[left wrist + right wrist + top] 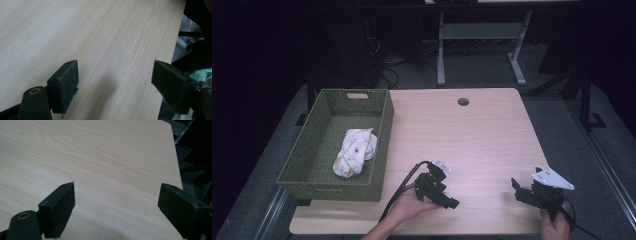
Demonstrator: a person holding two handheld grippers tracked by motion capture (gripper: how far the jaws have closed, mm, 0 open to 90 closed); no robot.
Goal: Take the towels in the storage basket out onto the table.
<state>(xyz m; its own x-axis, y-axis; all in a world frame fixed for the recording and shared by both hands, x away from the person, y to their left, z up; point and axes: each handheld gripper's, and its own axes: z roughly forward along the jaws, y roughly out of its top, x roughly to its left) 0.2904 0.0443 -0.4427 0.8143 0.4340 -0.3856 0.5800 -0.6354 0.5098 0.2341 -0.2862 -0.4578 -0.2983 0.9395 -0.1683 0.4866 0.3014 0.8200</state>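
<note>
Two grippers, one basket.

Left gripper: held in the person's left hand, low at the near edge, jaws spread wide, nothing between them. Right gripper: held in the right hand, near right corner, jaws spread wide, likewise empty.

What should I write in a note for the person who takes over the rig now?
Left gripper: open, holds nothing, low over the table near its front edge.
Right gripper: open, holds nothing, near the front right corner.
Cloth: white, crumpled, lies inside the green basket at the table's left side.
Done: it seems the cloth is in the basket.
Left: probably nothing on the table to pick up.
</note>
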